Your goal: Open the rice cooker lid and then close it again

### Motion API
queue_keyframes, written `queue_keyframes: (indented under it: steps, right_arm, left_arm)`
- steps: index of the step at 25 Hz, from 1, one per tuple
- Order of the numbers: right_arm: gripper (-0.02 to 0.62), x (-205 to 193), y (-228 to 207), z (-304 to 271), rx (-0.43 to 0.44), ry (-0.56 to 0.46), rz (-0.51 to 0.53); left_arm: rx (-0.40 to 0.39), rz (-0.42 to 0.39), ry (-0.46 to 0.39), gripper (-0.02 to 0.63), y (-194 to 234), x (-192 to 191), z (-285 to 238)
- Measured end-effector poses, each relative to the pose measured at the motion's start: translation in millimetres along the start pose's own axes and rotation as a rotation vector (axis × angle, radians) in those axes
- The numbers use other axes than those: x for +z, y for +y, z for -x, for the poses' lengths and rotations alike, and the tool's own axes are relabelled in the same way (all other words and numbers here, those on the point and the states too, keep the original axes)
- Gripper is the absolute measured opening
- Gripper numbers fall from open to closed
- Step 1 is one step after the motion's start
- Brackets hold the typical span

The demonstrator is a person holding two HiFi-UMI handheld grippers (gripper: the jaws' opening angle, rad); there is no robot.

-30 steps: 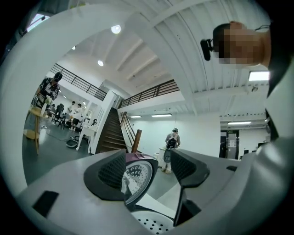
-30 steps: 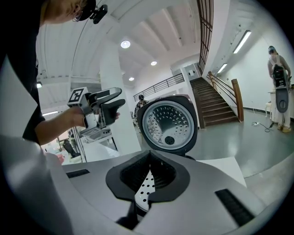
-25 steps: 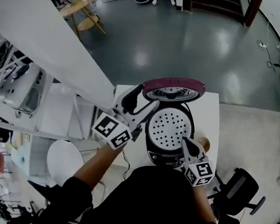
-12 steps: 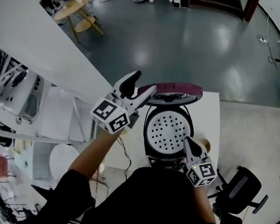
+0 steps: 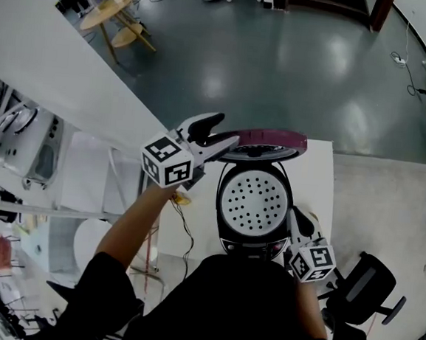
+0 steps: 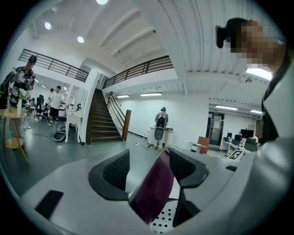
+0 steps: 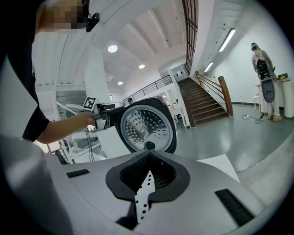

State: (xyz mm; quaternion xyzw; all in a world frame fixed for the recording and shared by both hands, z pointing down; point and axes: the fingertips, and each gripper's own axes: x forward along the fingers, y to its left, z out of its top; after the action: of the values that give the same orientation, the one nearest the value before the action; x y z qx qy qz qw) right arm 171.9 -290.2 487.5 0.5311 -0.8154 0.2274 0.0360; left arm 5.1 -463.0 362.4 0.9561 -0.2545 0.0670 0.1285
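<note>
Swung up since a second ago, left gripper (image 5: 224, 130) straddles the raised lid (image 5: 269, 140) rim, jaws apart; right gripper (image 5: 298, 217), clenched empty, sits beside the rice cooker (image 5: 253, 200), whose front is hidden by a torso (image 5: 245, 309).

The person's torso (image 5: 237, 312) hides the rice cooker's (image 5: 253, 202) front.

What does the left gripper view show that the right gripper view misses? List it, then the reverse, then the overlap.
Left only: the dark-red rice cooker lid edge-on between the left gripper's parted jaws, with a gap on one side. Right only: that lid's round perforated metal underside, a hand at its edge, and the right gripper shut on nothing. Both: the pale perforated tray below the jaws and a dark staircase.
</note>
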Motion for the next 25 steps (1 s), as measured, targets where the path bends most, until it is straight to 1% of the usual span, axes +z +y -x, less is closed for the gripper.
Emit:
queue_keyframes:
  steps: [4, 7, 14, 19, 25]
  right_arm:
    - [0.0, 1.0, -6.8, 2.2, -0.017, 0.005, -0.006]
    - [0.0, -2.8, -4.6, 2.5, -0.013, 0.008, -0.014]
    - [0.0, -7.8, 8.5, 5.4, 0.011, 0.015, -0.003]
    - [0.0, -10.8, 12.6, 12.0, 0.006, 0.015, 0.003]
    - [0.0, -21.0, 25.6, 19.6, 0.02, 0.02, 0.01]
  left_arm:
    - [-0.004, 0.001, 0.004, 0.222, 4.2, -0.3, 1.0]
    - [-0.02, -0.022, 0.019, 0.179, 3.2, -2.4, 0.9]
    - [-0.103, -0.082, 0.069, 0.142, -7.8, -6.6, 1.6]
    - [-0.157, -0.16, 0.08, 0.116, -20.9, -9.2, 5.5]
    - [-0.188, -0.202, 0.124, 0.104, -38.0, -16.8, 9.3]
